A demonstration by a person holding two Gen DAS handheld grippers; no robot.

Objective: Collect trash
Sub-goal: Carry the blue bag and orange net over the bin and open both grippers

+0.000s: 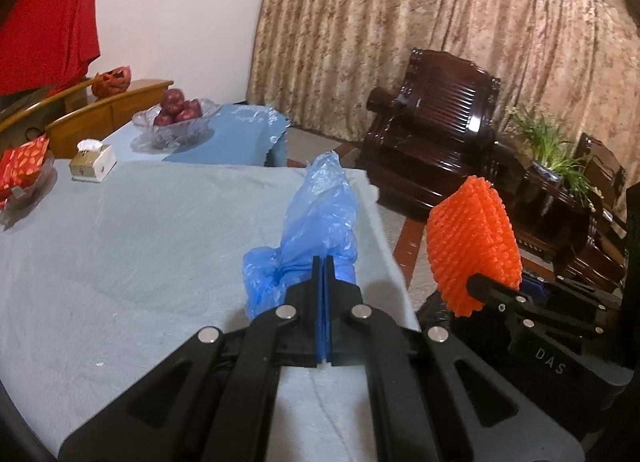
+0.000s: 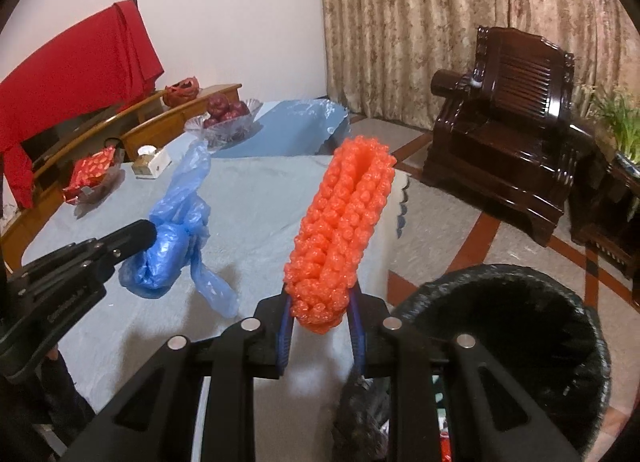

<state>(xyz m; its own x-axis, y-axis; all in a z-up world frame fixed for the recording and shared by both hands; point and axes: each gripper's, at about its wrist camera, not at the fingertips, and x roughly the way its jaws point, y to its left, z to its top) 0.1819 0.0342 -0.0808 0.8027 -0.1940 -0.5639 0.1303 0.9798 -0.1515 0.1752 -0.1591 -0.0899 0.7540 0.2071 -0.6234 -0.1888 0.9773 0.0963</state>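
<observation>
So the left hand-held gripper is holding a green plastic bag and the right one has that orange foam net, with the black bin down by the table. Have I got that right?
Almost. The plastic bag in the left hand-held gripper is blue, not green, as the left wrist view shows. The rest holds: the right hand-held gripper grips the orange foam net, and the black bin sits beside the table.

The right tool [image 2: 320, 302] grips an orange foam net [image 2: 340, 230] just left of the black-lined trash bin [image 2: 520, 302].

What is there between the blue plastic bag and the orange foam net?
Nothing: in the right wrist view only bare tablecloth shows between the blue plastic bag and the orange foam net.
</observation>
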